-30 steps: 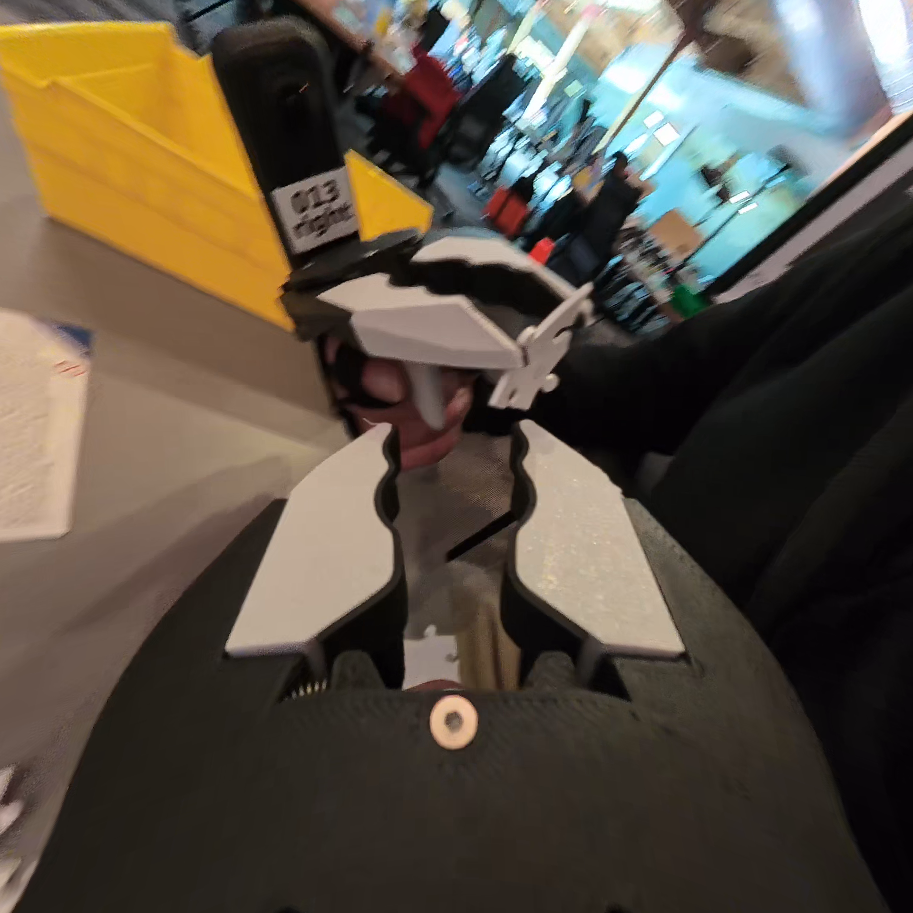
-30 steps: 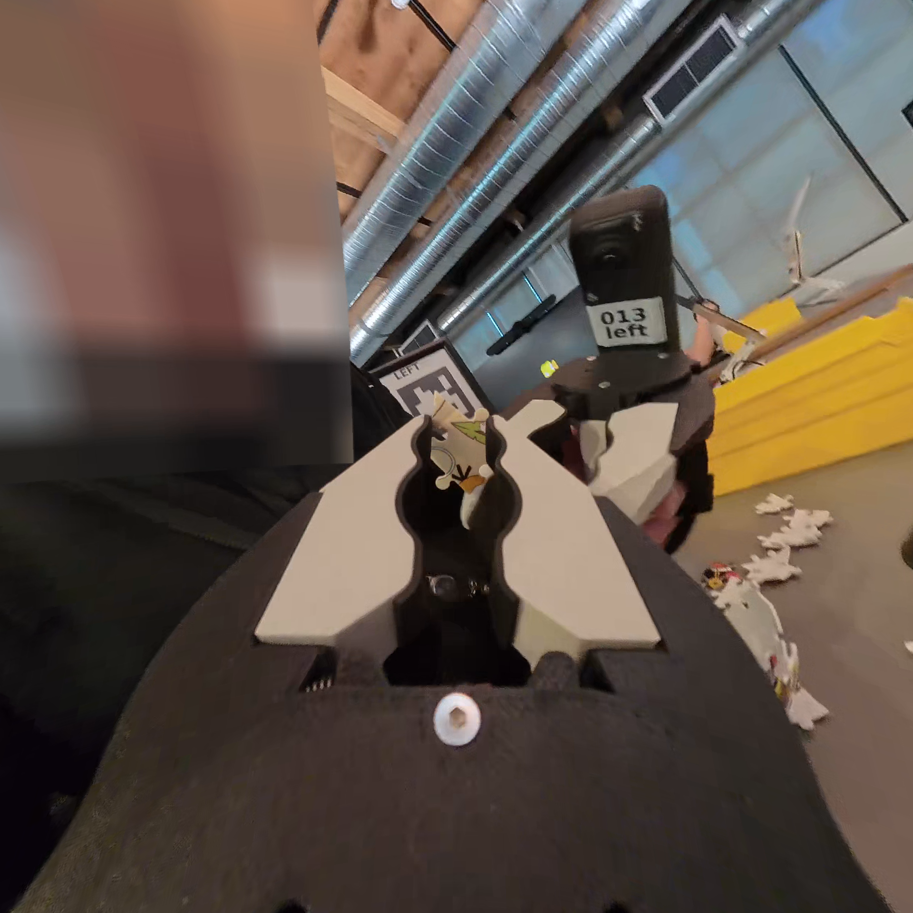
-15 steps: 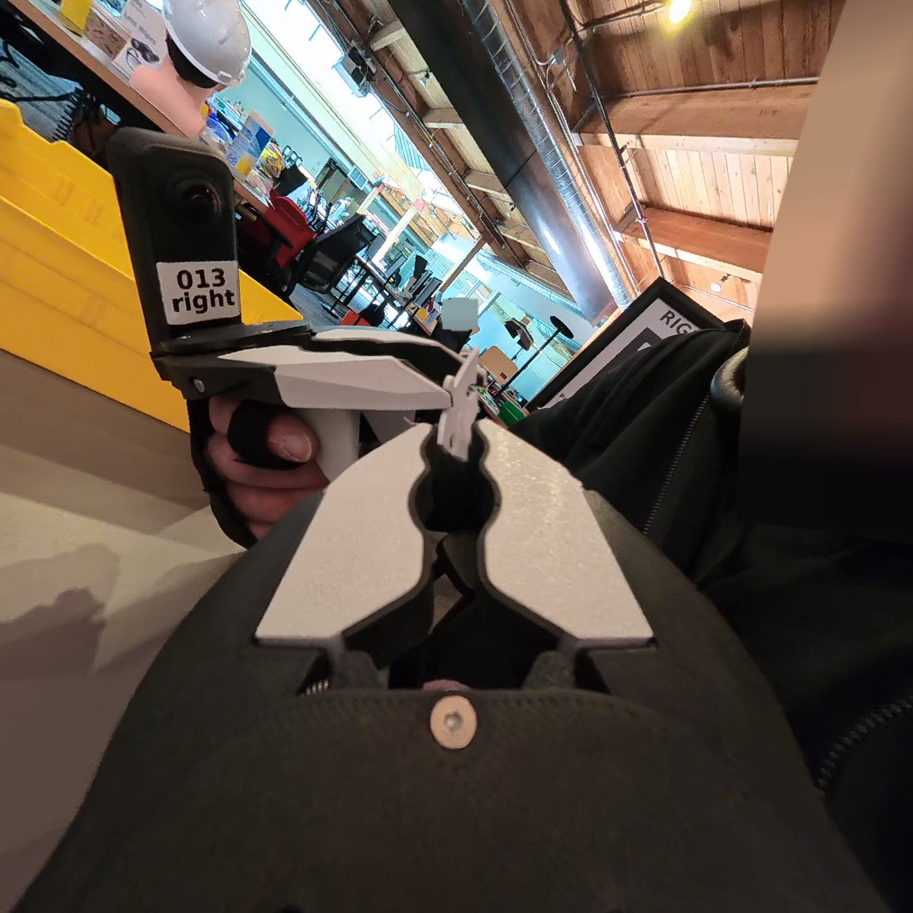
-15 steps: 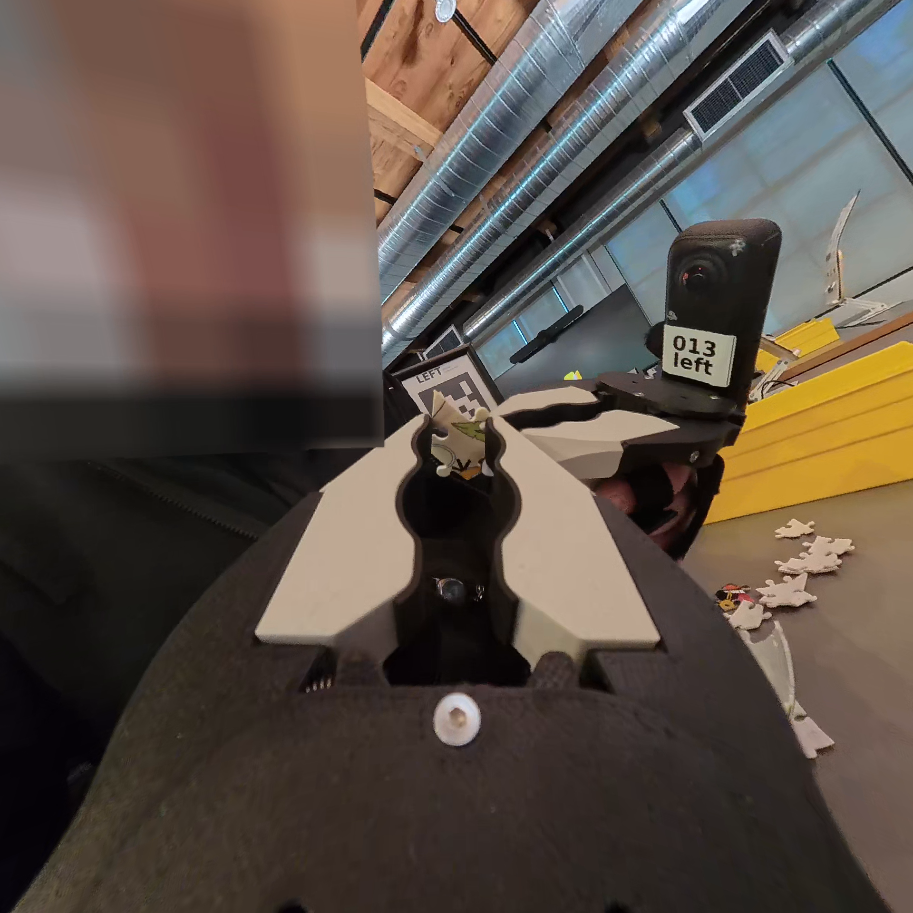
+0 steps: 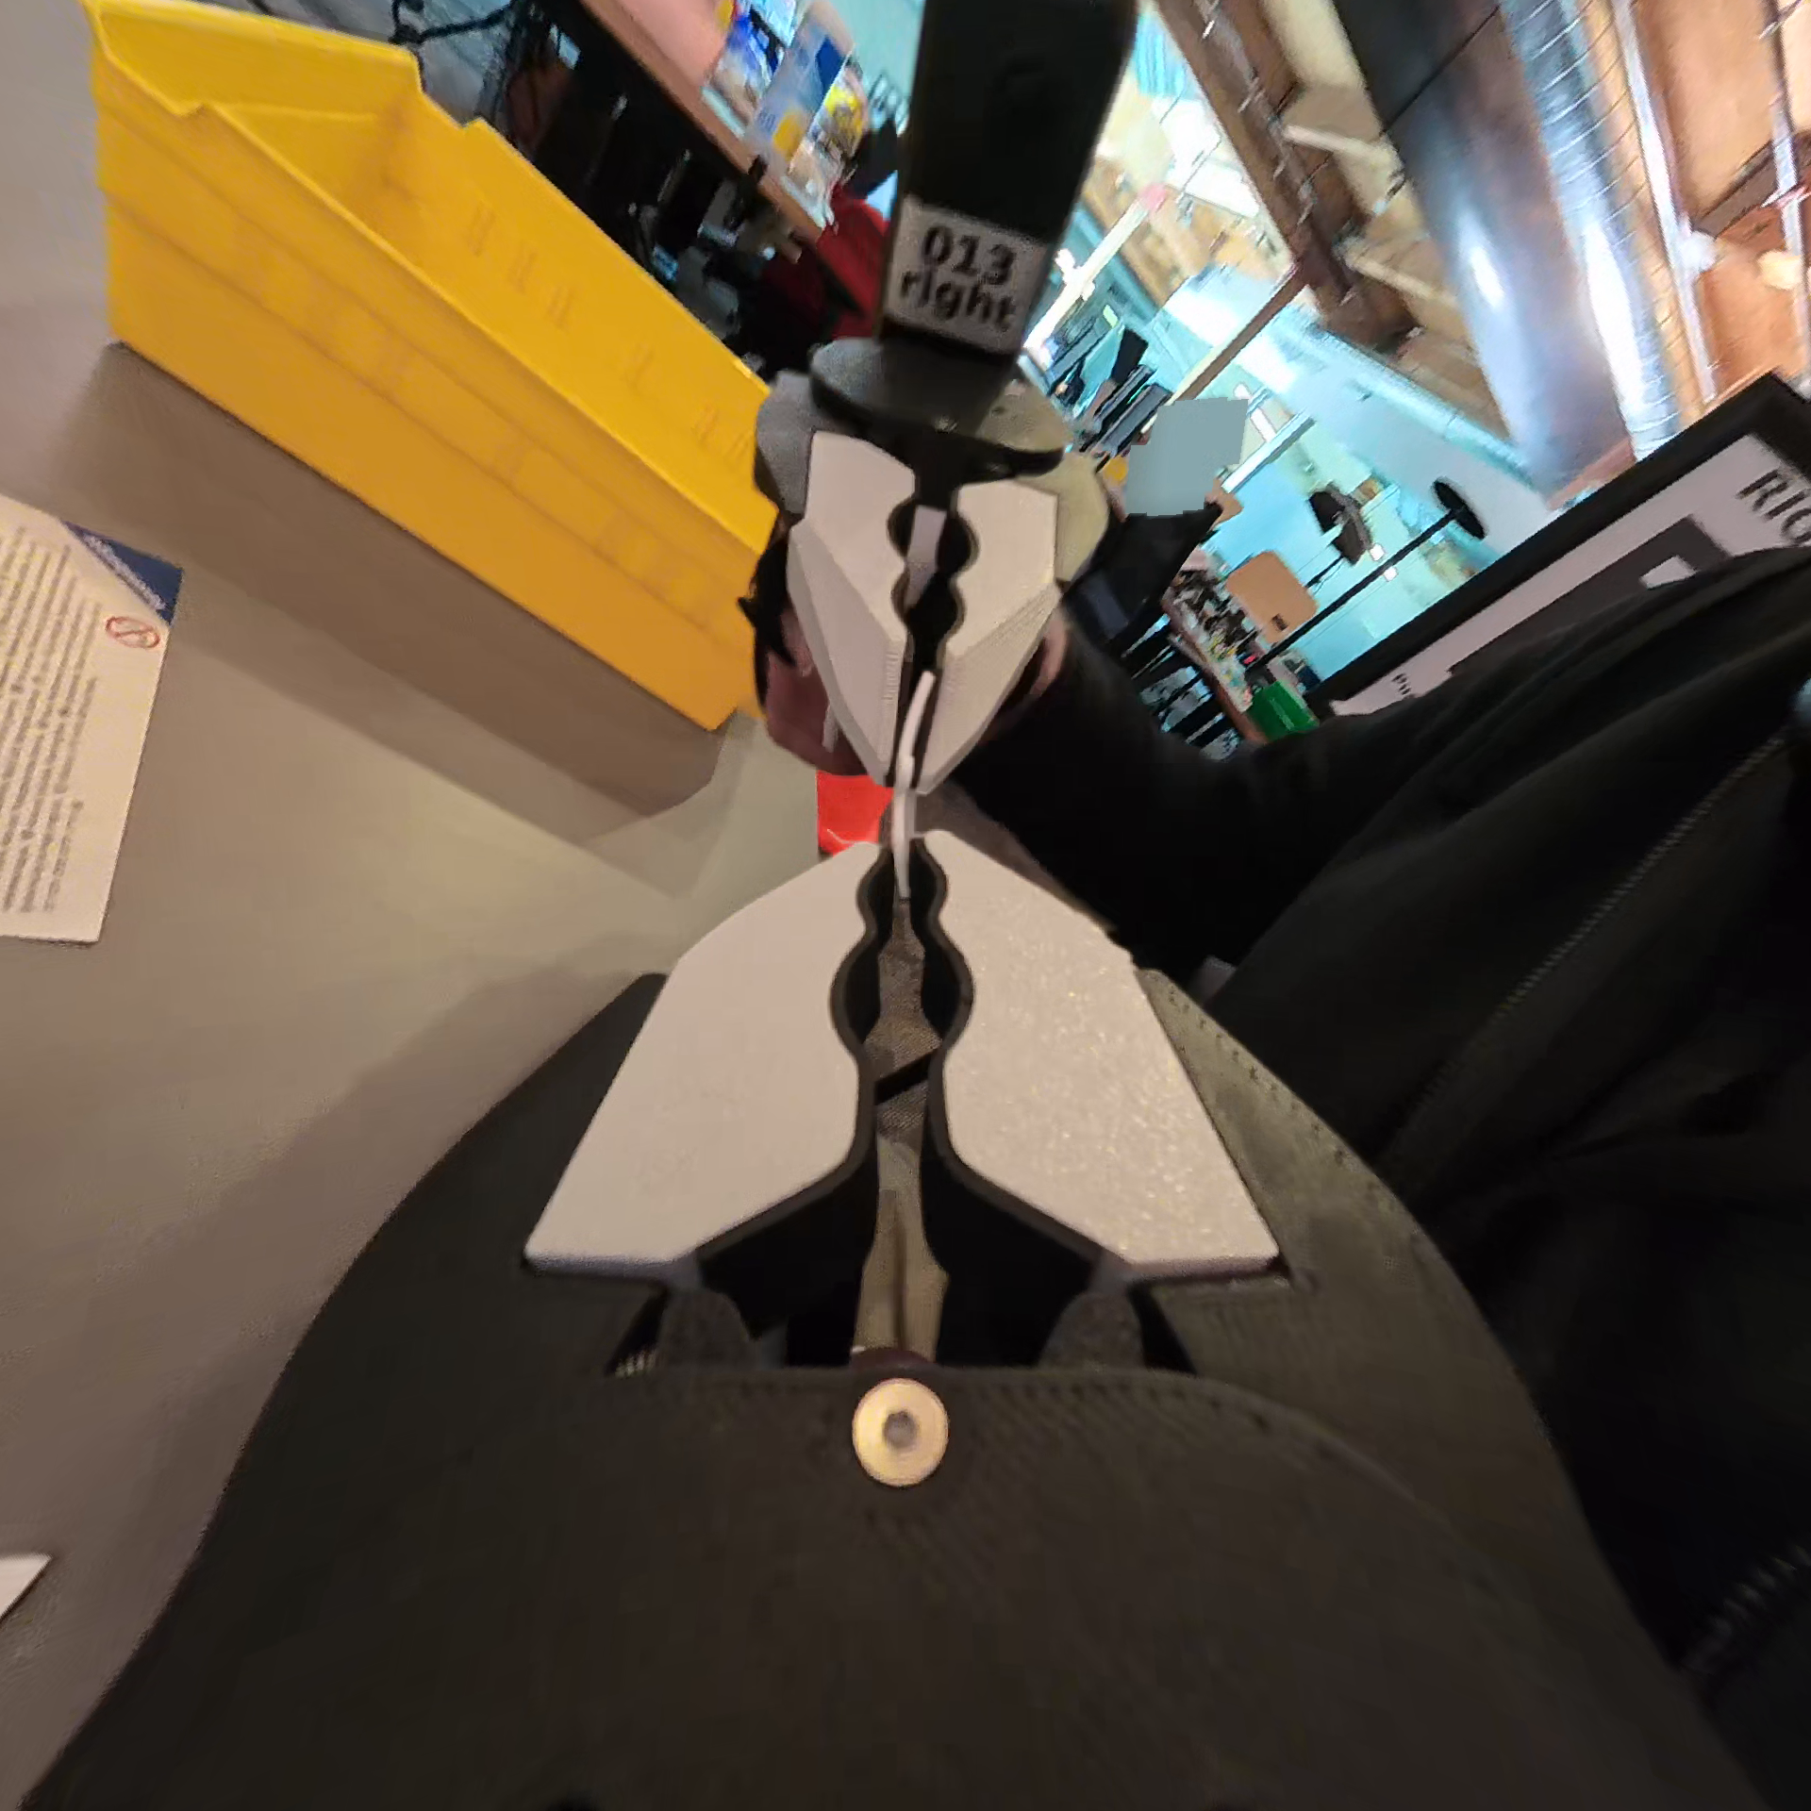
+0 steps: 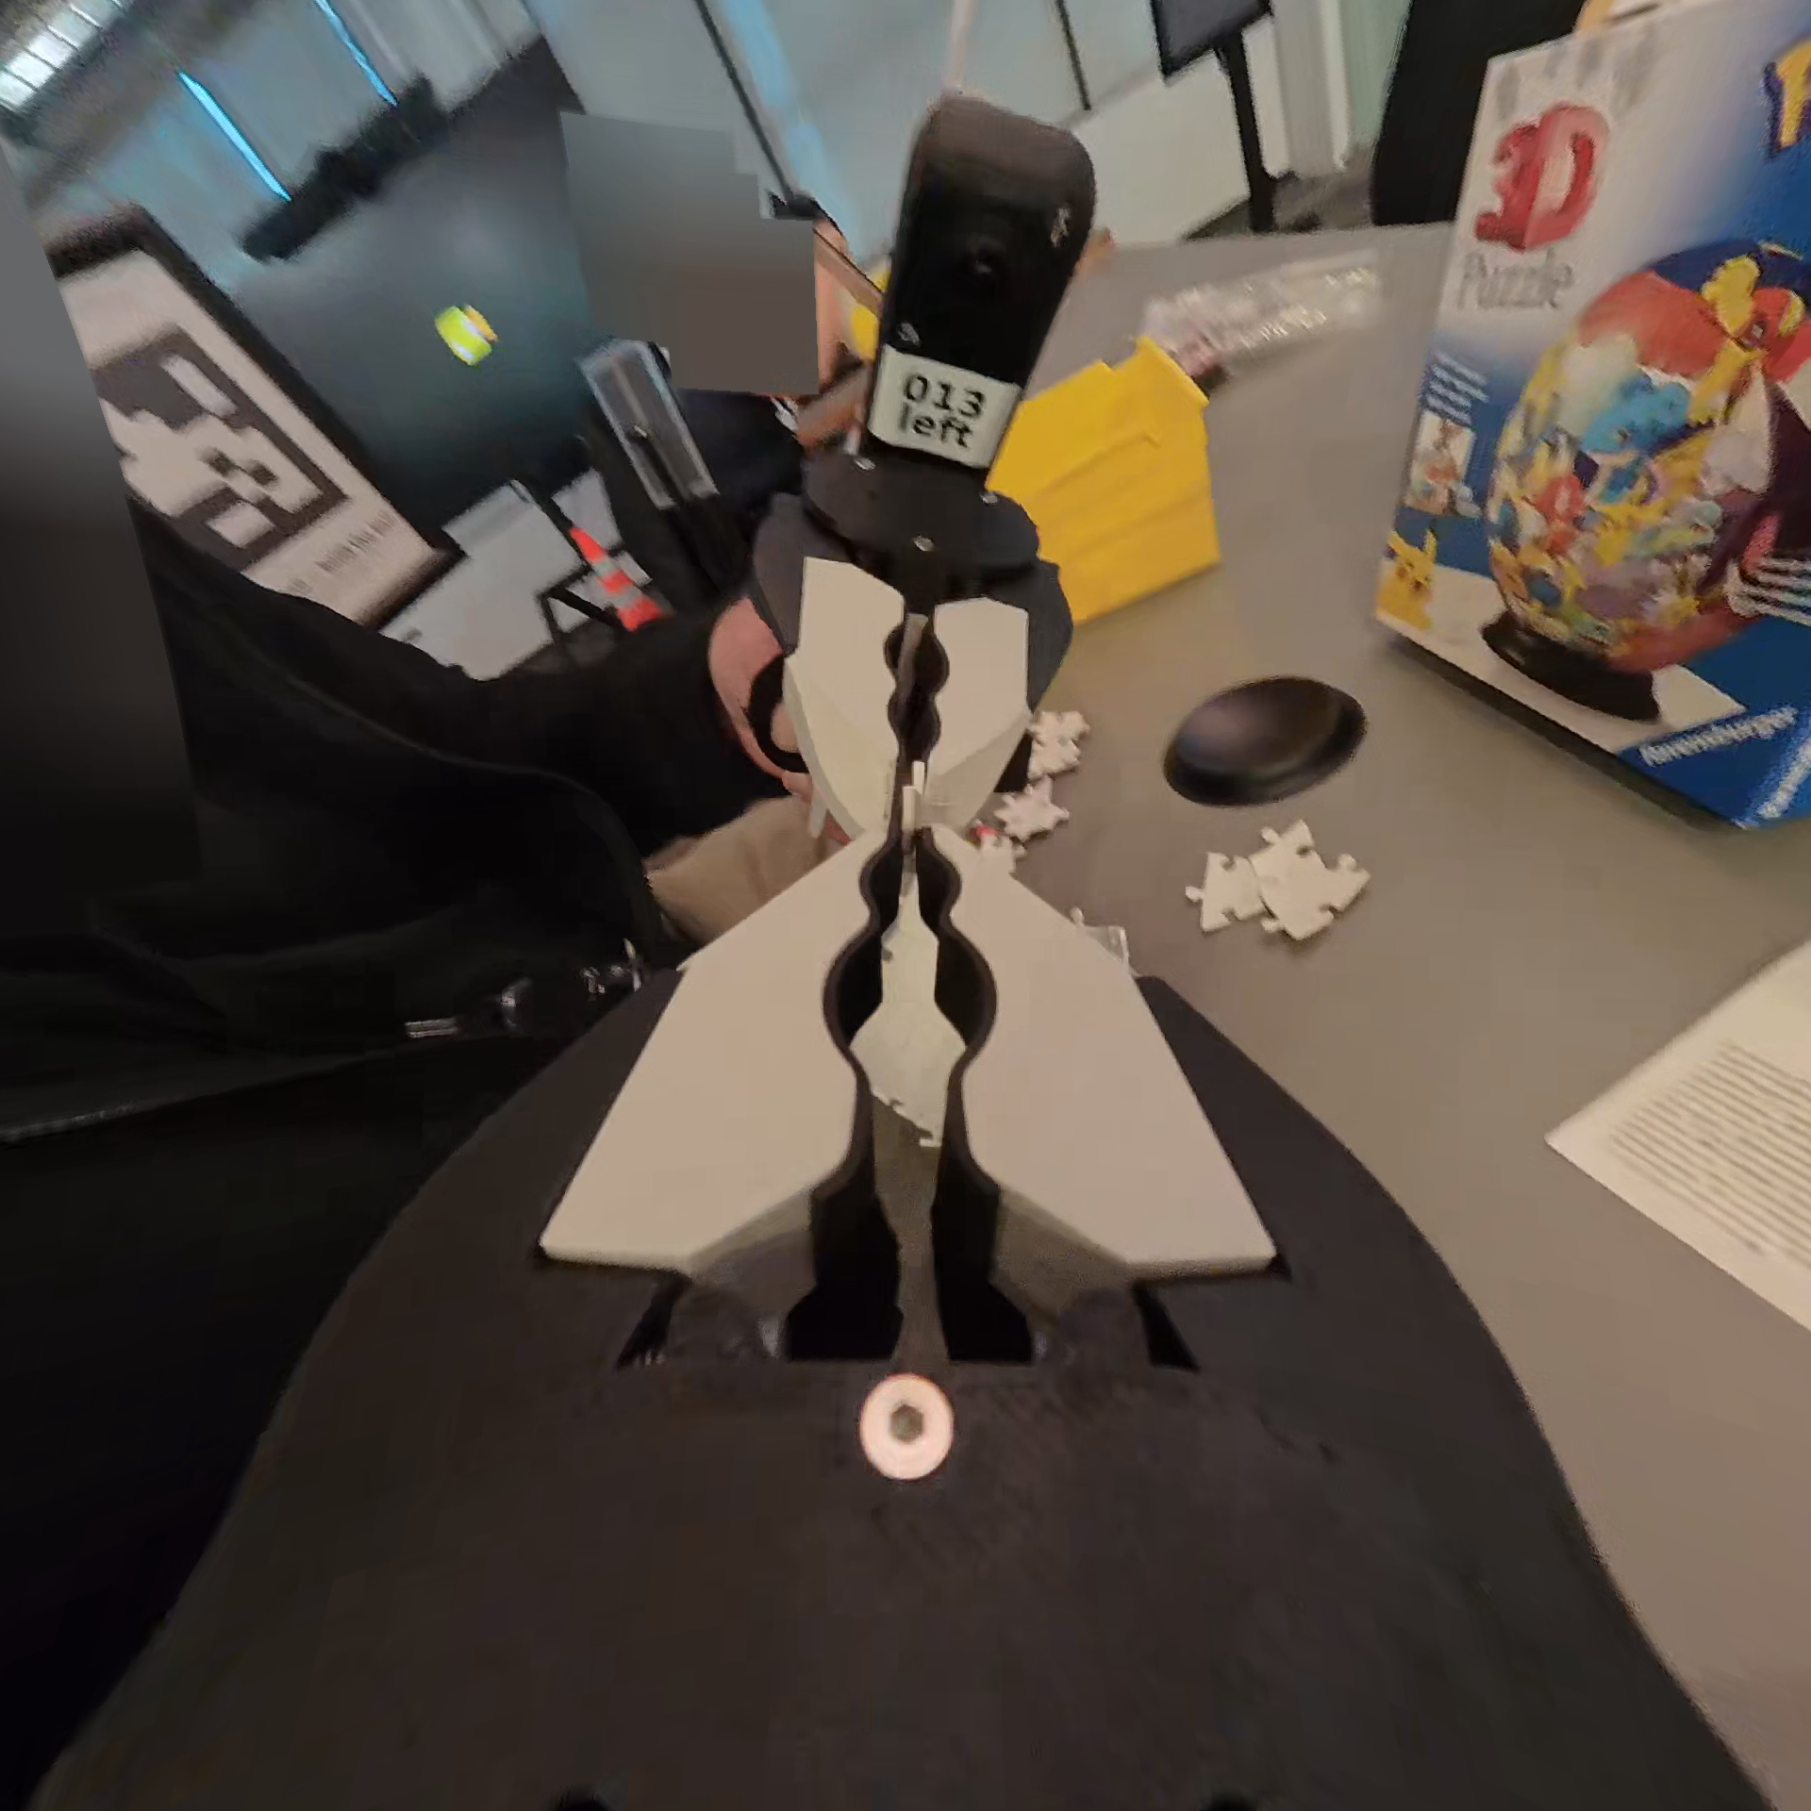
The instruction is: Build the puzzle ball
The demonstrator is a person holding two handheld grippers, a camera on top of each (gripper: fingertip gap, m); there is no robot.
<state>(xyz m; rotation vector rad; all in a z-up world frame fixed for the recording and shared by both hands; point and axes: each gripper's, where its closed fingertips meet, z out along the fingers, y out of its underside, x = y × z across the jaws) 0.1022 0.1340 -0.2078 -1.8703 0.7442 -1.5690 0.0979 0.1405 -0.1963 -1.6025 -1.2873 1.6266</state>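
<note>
My left gripper is shut on a thin white puzzle piece, seen edge-on. My right gripper faces it head-on, tip to tip, and is shut on a white puzzle piece too. The two edges meet between the tips; I cannot tell if they are locked together. In the right wrist view my right gripper holds its piece deep between the fingers. The left gripper stands just beyond it with its thin piece. Both are held above the grey table.
Loose white puzzle pieces lie on the table, more of them behind the left gripper. A black round stand, the puzzle box, a printed sheet and stacked yellow bins are around. A dark-sleeved arm is close by. Only a small space, under 4 cm, lies between the two pairs of fingers.
The left gripper was open one second ago and has shut on a piece. Both grippers have tilted down from the ceiling and turned to face each other tip to tip.
</note>
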